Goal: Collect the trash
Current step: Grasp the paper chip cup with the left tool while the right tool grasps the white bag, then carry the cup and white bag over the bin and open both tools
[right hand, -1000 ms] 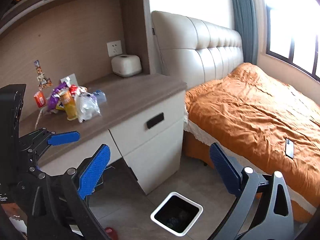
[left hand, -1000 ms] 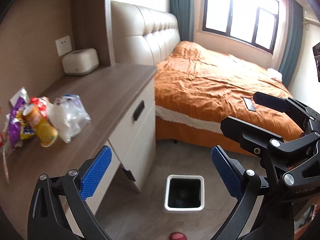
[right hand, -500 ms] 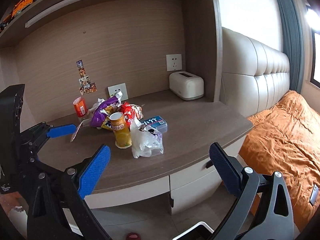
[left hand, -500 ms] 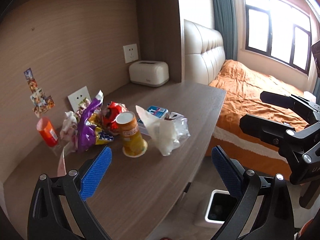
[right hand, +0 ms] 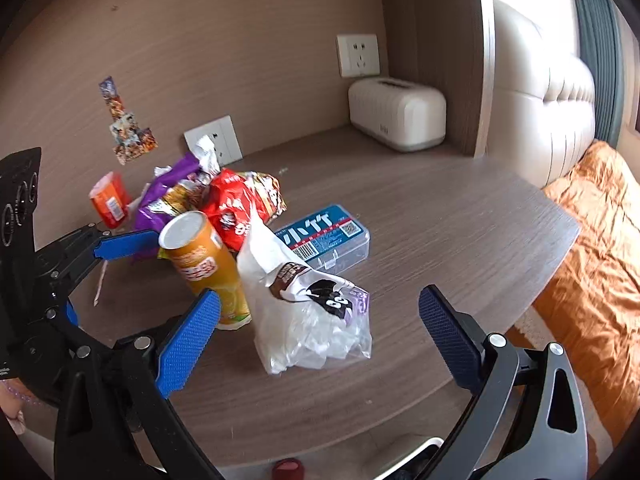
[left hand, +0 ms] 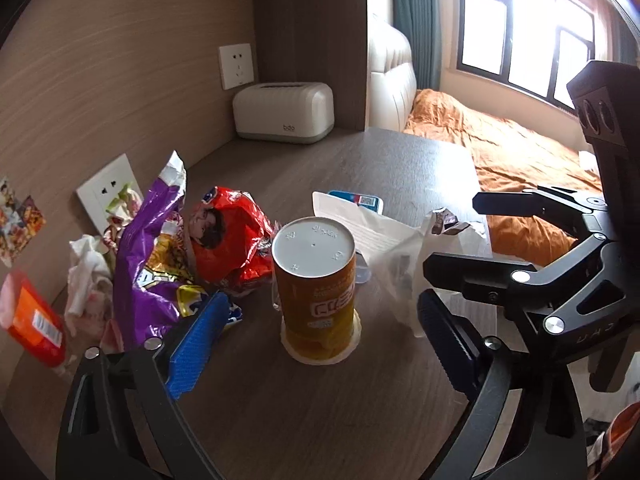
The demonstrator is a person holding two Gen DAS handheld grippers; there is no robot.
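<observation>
My left tool [left hand: 316, 320] is spread wide, empty, with the can [left hand: 314, 288] standing upright on the table [left hand: 360, 420] between its fingers, touching neither. My right tool [right hand: 316, 332] is spread too, framing the clear bag [right hand: 308, 312] just beside the can. Behind lie the red wrapper [left hand: 228, 236], purple wrapper [left hand: 148, 248] and blue box [right hand: 324, 240].

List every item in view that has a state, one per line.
left gripper: open, empty
right gripper: open, empty
orange canister: upright, lid on
clear plastic bag: crumpled, standing
purple snack bag: torn open
red snack bag: crumpled
blue-label box: closed, flat
</observation>
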